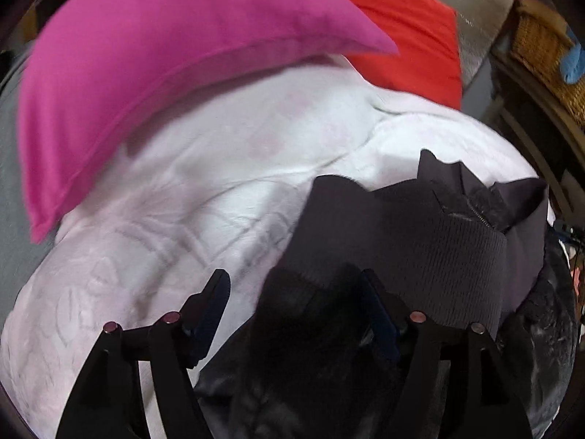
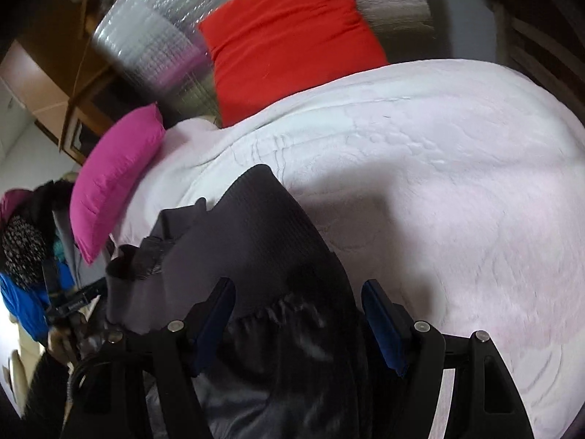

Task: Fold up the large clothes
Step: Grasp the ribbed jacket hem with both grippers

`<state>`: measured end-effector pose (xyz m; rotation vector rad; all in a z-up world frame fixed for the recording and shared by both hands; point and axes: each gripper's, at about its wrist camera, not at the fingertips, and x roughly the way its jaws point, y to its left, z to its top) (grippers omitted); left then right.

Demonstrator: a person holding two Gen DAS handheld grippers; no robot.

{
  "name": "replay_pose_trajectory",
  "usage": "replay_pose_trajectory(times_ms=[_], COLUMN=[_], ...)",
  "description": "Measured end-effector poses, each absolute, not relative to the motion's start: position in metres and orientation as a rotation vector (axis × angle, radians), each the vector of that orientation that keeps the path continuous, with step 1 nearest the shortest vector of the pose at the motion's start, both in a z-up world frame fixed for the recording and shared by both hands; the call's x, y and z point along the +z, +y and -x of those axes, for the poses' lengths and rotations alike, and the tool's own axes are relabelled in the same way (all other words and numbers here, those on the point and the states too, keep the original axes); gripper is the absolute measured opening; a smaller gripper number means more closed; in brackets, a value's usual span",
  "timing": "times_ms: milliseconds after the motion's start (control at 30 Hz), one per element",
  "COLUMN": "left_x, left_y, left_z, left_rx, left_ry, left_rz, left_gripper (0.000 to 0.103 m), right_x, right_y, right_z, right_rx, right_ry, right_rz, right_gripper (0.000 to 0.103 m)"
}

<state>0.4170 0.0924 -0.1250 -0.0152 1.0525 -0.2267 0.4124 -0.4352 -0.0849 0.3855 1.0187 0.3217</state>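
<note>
I have both tongs standing wide over the bed. The left tongs [image 1: 296, 292] are spread apart, and the dark jacket [image 1: 420, 241] lies under and between their fingers, bunched up, but the pads do not press on it. Its ribbed grey band sits just ahead of the right-hand finger, with a zip edge showing a little beyond that. Ahead and to the left of these tongs the white blanket [image 1: 204, 183] spreads out, and past it lies a pink pillow [image 1: 128, 73]. A red pillow [image 1: 409, 36] is farther off to the right.

The right tongs [image 2: 298, 301] are also spread wide. The same jacket [image 2: 256, 241] runs between their fingers and out ahead to the left, its shiny lining crumpled close under the tongs; neither pad grips it. To the right of these tongs the blanket [image 2: 438, 183] is bare. The red pillow [image 2: 289, 40] lies straight ahead at the far side, the pink one [image 2: 117, 175] off to the left.
</note>
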Motion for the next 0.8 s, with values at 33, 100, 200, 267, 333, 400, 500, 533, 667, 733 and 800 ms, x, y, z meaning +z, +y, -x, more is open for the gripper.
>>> replay_pose_trajectory(times_ms=[33,100,200,267,333,400,500,533,667,733,800], left_x=[-0.126,-0.129,-0.130,-0.129,-0.121,-0.108,-0.113,-0.123,-0.146,-0.142,-0.137], left_y=[0.089,0.083,0.076,0.072,0.078,0.093,0.105,0.105,0.096,0.095,0.098], left_z=[-0.418,-0.422,-0.421,-0.418,-0.411,-0.404,-0.409,-0.415,-0.425,-0.424,-0.424], left_rx=[-0.231,-0.213,-0.189,-0.159,-0.114,-0.088,-0.047,-0.042,0.012,-0.004,-0.016], left_ry=[1.061,1.071,1.063,1.038,0.984,0.921,0.906,0.952,1.023,1.012,0.994], left_rz=[0.007,-0.028,-0.058,-0.107,-0.097,-0.023,0.027,0.037,0.002,-0.011,0.014], left_gripper=[0.074,0.074,0.029,0.020,0.017,0.016,0.017,0.017,0.019,0.021,0.027], right_x=[-0.087,-0.092,-0.094,-0.093,-0.083,-0.061,-0.052,-0.065,-0.101,-0.102,-0.097], right_y=[-0.434,-0.431,-0.420,-0.414,-0.409,-0.412,-0.434,-0.436,-0.437,-0.442,-0.447], right_z=[-0.415,-0.419,-0.421,-0.421,-0.416,-0.405,-0.400,-0.407,-0.414,-0.413,-0.413], right_rx=[0.323,0.325,0.326,0.313,0.286,0.260,0.192,0.162,0.126,0.140,0.179], right_ry=[1.025,1.036,1.040,1.045,1.019,0.946,0.870,0.912,0.982,0.983,0.974], right_rz=[-0.382,-0.376,-0.316,-0.267,-0.221,-0.210,-0.288,-0.304,-0.376,-0.415,-0.441], right_gripper=[0.075,0.075,0.055,0.029,0.018,0.016,0.015,0.015,0.017,0.023,0.032])
